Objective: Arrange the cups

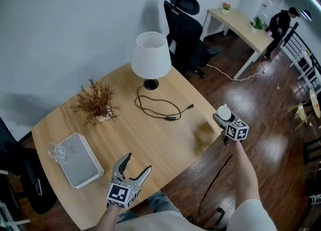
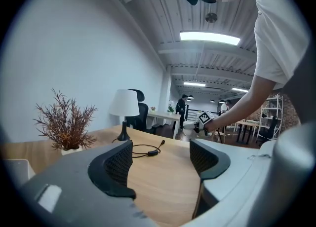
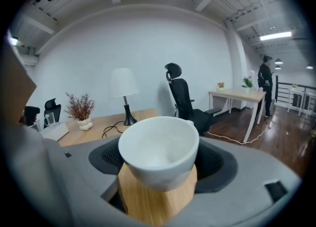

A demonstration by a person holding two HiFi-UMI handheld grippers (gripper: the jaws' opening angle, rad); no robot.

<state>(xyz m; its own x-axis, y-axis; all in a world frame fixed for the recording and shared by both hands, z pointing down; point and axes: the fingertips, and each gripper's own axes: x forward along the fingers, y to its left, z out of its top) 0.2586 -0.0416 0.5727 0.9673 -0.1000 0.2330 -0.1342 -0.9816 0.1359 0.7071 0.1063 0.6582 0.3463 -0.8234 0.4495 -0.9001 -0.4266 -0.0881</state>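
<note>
Filling the middle of the head view, a light wooden table (image 1: 150, 134) stands on a dark wood floor (image 1: 271, 99) beside a pale wall. Behind its far corner is a black office chair (image 1: 184, 34), and further back a long pale desk (image 1: 241, 23) where a person in dark clothes (image 1: 278, 24) stands.

On the table, a white-shaded lamp (image 1: 150, 54) with a black foot stands at the far side. A white tray (image 1: 80, 162) lies near the left end, and a dried brown plant (image 1: 96, 102) in a small pale pot sits between the tray and the lamp. A black cable (image 1: 155, 107) loops in front of the lamp's foot. A clear glass cup (image 1: 54, 150) sits at the tray's left corner.

The left gripper (image 1: 138, 162) hangs over the table's near edge. Its jaws stand spread wide, the ribbed pads (image 2: 120, 162) facing each other with only bare tabletop between them.

The right gripper (image 1: 223, 116) is past the table's right edge, over the floor. Its jaws pinch a white cup (image 3: 158, 149) with a wood-toned lower part. The cup sits upright and open-mouthed between the dark pads (image 3: 111, 156), clear of the table.
</note>
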